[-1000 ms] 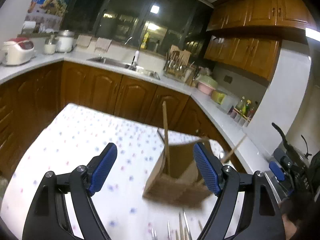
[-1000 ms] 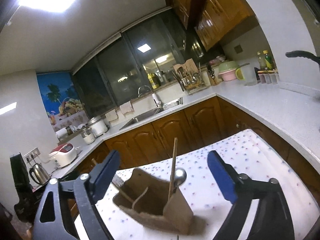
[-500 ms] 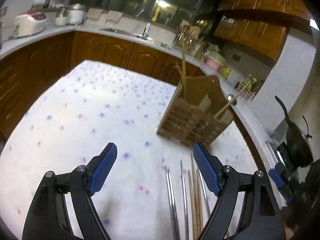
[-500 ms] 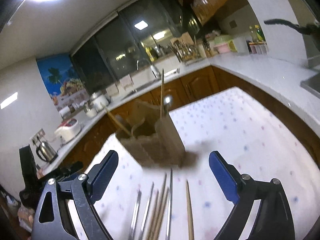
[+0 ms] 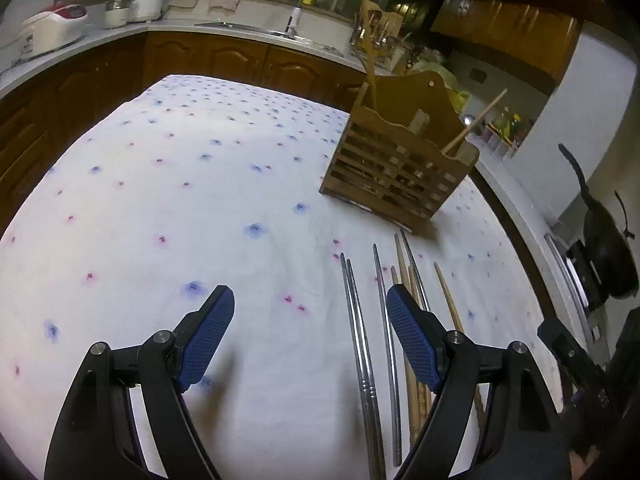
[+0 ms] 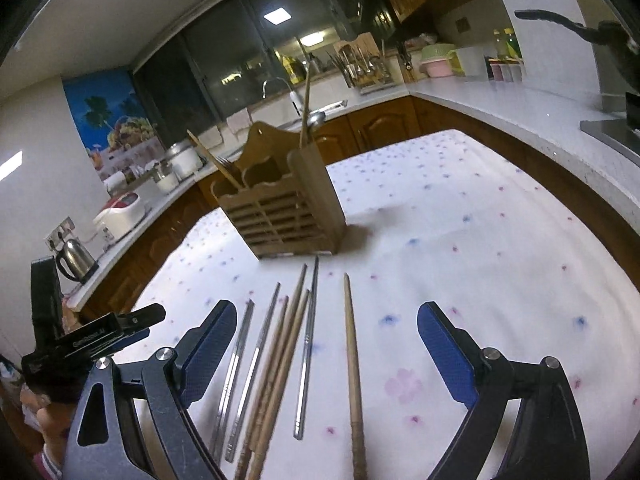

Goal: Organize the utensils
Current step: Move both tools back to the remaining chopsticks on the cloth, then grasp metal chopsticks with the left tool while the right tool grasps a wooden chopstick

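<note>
A slatted wooden utensil holder (image 5: 396, 168) stands on the dotted white tablecloth (image 5: 160, 200), with a few wooden sticks and a spoon in it; it also shows in the right wrist view (image 6: 288, 216). Several metal chopsticks (image 5: 360, 336) and wooden chopsticks (image 5: 412, 292) lie side by side in front of it. In the right wrist view the metal ones (image 6: 256, 356) and wooden ones (image 6: 352, 364) lie between the fingers. My left gripper (image 5: 310, 334) is open and empty, just left of the chopsticks. My right gripper (image 6: 326, 350) is open and empty above them.
Wooden cabinets and a white counter wrap around the table, with a sink (image 5: 256, 30), a rice cooker (image 5: 52, 26), a kettle (image 6: 76, 258) and a dish rack (image 6: 364, 72). A black pan (image 5: 608, 256) sits on the stove at right.
Both grippers have tilted down toward the table and drawn back from the holder. The chopsticks have come into full view. Both stay open.
</note>
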### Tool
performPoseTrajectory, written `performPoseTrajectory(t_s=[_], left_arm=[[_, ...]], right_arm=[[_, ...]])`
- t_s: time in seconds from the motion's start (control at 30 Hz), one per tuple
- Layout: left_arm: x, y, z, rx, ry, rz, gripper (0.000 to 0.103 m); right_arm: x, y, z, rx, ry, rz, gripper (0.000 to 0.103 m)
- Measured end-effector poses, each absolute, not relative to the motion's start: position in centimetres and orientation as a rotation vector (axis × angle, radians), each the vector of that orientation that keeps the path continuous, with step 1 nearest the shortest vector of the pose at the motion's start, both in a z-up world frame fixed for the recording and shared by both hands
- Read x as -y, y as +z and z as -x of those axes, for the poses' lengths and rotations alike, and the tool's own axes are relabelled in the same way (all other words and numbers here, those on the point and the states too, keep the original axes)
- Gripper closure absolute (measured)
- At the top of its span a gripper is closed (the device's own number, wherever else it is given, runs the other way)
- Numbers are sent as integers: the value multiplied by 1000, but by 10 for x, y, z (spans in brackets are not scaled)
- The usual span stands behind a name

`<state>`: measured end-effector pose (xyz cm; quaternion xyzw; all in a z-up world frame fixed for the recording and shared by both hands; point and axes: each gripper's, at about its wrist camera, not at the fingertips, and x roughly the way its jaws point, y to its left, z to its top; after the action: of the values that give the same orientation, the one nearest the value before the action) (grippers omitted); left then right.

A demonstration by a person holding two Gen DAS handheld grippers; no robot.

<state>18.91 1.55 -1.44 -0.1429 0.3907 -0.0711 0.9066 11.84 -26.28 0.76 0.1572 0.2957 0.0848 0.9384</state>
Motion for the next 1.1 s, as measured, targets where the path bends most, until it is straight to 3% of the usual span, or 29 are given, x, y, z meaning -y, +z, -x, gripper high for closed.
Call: performPoseTrajectory(t_s=[0.3, 0.47, 0.67, 0.83, 0.87, 1.03, 1.1], left_arm=[[-5, -25, -197, -862, -153, 265, 23], [4, -33, -206, -903, -160, 227, 24], [21, -47, -224, -969, -171, 167, 47], [29, -57, -239, -998, -177, 142, 54], [30, -59, -242, -1007, -179, 140, 59], [35, -60, -251, -1001, -187, 127, 62], [38, -59, -253, -999, -187, 96, 69]], right_arm=[[266, 0, -122, -627, 156, -322, 12], [265, -4, -127, -653, 157, -321, 21], [261, -11, -137, -696, 161, -308, 40], [259, -18, -147, -728, 163, -296, 50], [259, -20, -151, -738, 162, -289, 52], [257, -29, -164, -776, 163, -278, 58], [255, -32, -169, -789, 163, -273, 60]])
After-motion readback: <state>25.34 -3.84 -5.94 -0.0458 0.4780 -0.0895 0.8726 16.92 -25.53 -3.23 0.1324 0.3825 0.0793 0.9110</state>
